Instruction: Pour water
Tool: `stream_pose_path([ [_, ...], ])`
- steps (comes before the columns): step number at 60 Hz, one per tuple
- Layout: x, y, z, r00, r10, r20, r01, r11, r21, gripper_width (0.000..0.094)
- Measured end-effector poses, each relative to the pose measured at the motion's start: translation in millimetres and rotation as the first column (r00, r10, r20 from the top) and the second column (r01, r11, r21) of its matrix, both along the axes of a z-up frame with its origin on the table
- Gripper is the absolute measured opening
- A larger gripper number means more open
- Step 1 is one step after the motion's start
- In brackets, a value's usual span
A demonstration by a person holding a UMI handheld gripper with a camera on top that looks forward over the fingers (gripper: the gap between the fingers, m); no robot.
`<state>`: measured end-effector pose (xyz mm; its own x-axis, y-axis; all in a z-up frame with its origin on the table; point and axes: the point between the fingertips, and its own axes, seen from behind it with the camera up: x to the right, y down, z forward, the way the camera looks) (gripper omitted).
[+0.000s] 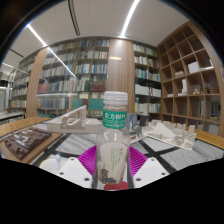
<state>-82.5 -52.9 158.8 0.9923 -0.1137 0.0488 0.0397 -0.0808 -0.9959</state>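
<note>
A clear plastic bottle (113,140) with a white cap and a green label stands upright between my fingers, held up in the air. My gripper (112,162) is shut on the bottle, with the magenta pads (87,158) pressing on its lower body from both sides. The bottle's base with a red band sits low between the fingers. No cup or receiving vessel shows in the gripper view.
Beyond the bottle are tables (40,135) carrying white architectural models (75,120). Tall bookshelves (75,70) line the back wall and wooden cubby shelves (190,70) stand at the right. Ceiling strip lights run overhead.
</note>
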Motion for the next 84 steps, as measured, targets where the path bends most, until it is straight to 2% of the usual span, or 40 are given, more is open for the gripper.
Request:
stream_pose_path([
  [13,23,5,-84,0.999,-0.007,0.034,0.012,0.990,-0.140,0.0404],
  [15,23,9,-80,0.999,-0.004,0.035,0.008,0.995,-0.102,0.0406],
  [21,23,6,-84,0.999,-0.004,0.038,0.008,0.994,-0.110,0.0425],
  [26,25,6,-83,1.000,-0.001,0.027,0.004,0.993,-0.116,0.0538],
  [29,26,1,-89,1.000,-0.025,0.014,0.027,0.987,-0.158,0.0597],
  [31,26,-3,-90,0.999,-0.034,0.009,0.035,0.983,-0.183,0.0682],
  [34,26,-12,-82,0.999,-0.048,0.005,0.048,0.980,-0.192,0.0875],
  [37,29,-27,-73,0.998,-0.068,0.003,0.067,0.978,-0.197,0.0840],
  [49,12,-115,-17,0.993,-0.114,-0.024,0.107,0.974,-0.200,0.0855],
  [71,-38,-313,44,0.992,-0.119,-0.035,0.108,0.966,-0.237,0.0855],
  [84,-54,-385,62,0.992,-0.123,-0.034,0.112,0.967,-0.228,0.0856],
])
